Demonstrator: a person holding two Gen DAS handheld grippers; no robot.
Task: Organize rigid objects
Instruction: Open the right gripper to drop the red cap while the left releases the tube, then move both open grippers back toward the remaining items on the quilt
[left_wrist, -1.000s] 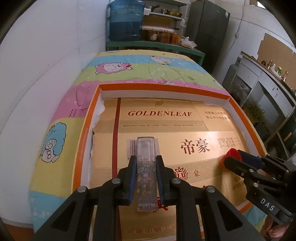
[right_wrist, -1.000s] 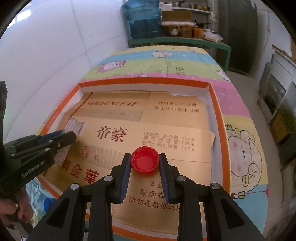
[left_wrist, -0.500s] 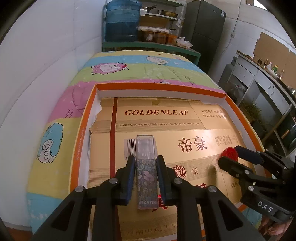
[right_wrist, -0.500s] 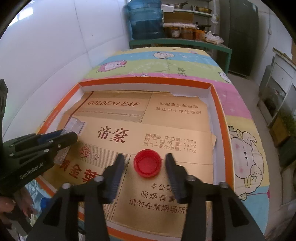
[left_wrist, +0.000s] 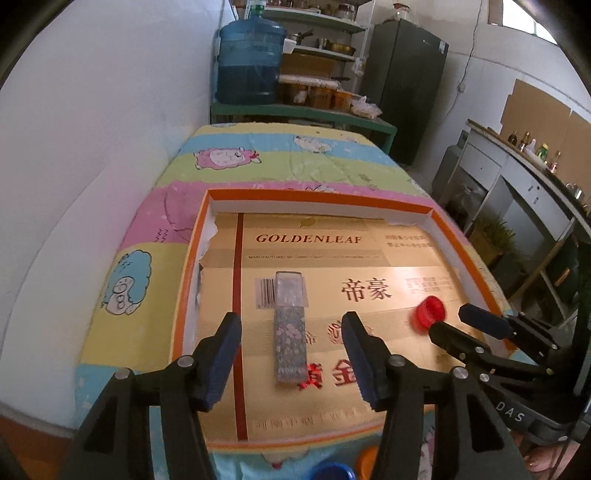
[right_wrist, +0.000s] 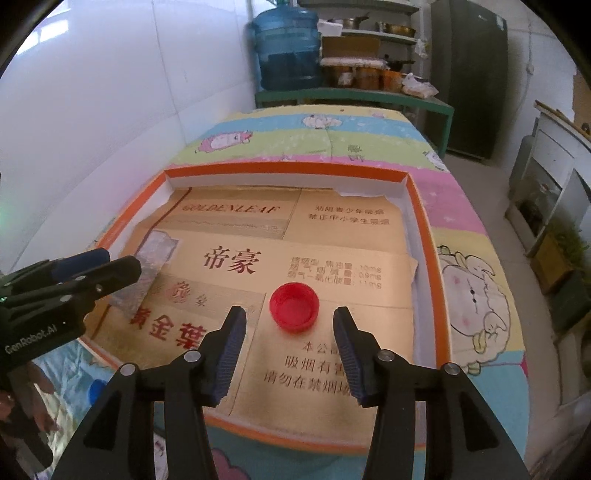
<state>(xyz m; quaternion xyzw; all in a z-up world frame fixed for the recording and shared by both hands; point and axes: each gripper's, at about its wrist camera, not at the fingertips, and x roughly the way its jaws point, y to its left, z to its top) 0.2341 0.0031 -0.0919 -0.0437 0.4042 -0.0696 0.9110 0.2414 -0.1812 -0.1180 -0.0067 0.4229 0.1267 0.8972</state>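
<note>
Striped cartoon bedding (left_wrist: 314, 166) carries an orange-rimmed tray (left_wrist: 184, 266) lined with gold card, where the left gripper (left_wrist: 290, 350) has its jaws opening around, not touching, a flowered tube (left_wrist: 290, 328), and the right gripper (right_wrist: 288, 343) stands apart before a red cap (right_wrist: 294, 304) lying farther in.

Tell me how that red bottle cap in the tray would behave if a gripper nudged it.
The red bottle cap lies open side up on its flat top, so it would probably slide, not roll. It looks like thin, light plastic. The gold card liner seems glossy, so it may skate easily.
</note>
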